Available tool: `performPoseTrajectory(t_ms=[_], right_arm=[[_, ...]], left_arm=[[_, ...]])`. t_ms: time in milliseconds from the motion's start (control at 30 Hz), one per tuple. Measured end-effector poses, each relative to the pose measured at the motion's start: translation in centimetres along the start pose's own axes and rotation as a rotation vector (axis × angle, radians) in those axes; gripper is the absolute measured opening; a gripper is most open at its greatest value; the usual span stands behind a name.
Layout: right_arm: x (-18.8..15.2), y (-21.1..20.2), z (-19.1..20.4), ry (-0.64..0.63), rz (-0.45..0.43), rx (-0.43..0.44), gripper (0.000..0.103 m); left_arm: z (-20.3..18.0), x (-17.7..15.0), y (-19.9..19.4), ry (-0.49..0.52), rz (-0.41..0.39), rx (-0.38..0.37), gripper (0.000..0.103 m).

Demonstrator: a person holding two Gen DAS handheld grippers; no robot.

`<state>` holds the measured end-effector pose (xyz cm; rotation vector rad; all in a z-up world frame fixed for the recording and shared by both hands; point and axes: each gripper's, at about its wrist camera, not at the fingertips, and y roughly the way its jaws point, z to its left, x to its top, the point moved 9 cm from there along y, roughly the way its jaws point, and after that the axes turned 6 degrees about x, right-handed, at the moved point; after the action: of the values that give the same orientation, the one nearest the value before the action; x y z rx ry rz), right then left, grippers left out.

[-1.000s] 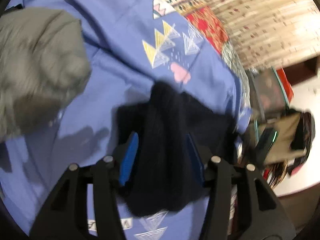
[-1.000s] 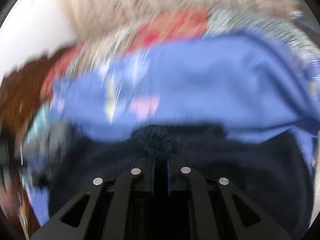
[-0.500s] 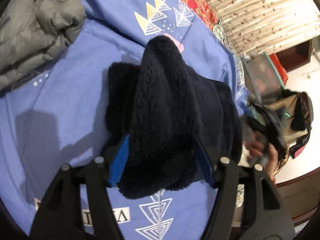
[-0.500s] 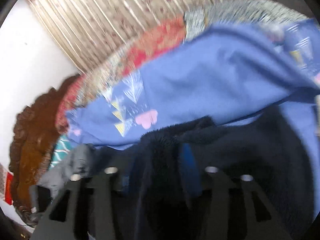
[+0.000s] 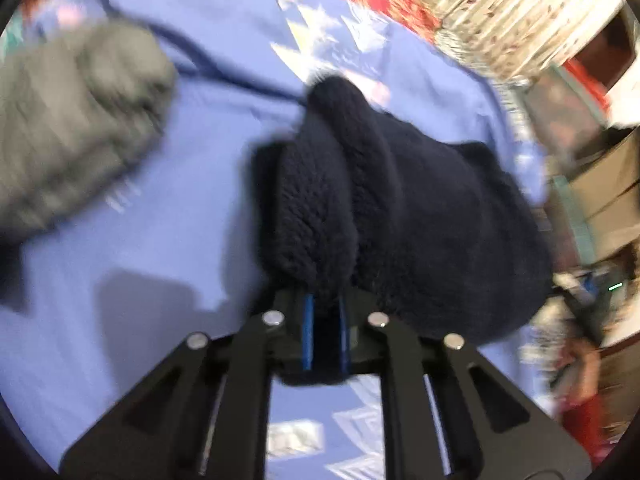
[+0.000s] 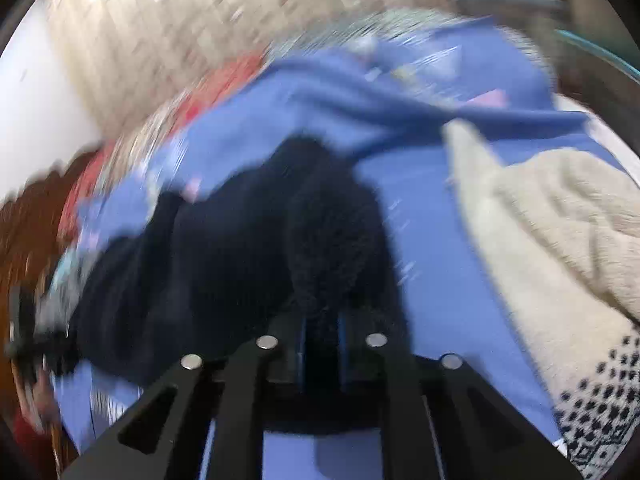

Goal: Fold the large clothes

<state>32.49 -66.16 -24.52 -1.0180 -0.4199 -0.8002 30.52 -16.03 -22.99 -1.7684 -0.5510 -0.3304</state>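
Both tongs are clamped on the same fuzzy dark navy fleece garment (image 5: 400, 216), each pinching a bunched fold of it between the blue pads. The left tongs (image 5: 325, 338) have a thick ridge of fleece squeezed tight, and the right tongs (image 6: 322, 344) look the same, with pile poking out between the closed fingers. The fleece sits on the periwinkle blue bedsheet with triangle prints (image 5: 168, 240), partly lifted where it's gripped and slumped on the bed elsewhere. My guess is holding two spots at once is for carrying one edge over in a fold without it sagging. A grey puffy quilted jacket (image 5: 76, 120) lies off to the left, and a cream sherpa garment with a black dotted knit panel (image 6: 560, 248) to the right, both apart from the fleece, probably to keep the folding spot free.
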Motion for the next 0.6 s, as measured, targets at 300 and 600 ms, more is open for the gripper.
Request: performPoseTrajectory(t_ms=[300, 600], right_arm=[[-1.0, -2.1, -0.1, 0.133, -0.081, 0.095, 0.085], [-5.0, -5.6, -3.0, 0.366, -0.016, 0.251, 0.098]], left_arm=[[1.4, -0.1, -0.1, -0.094, 0.057, -0.016, 0.04], [3.6, -2.4, -1.5, -0.185, 0.103, -0.105, 0.074]])
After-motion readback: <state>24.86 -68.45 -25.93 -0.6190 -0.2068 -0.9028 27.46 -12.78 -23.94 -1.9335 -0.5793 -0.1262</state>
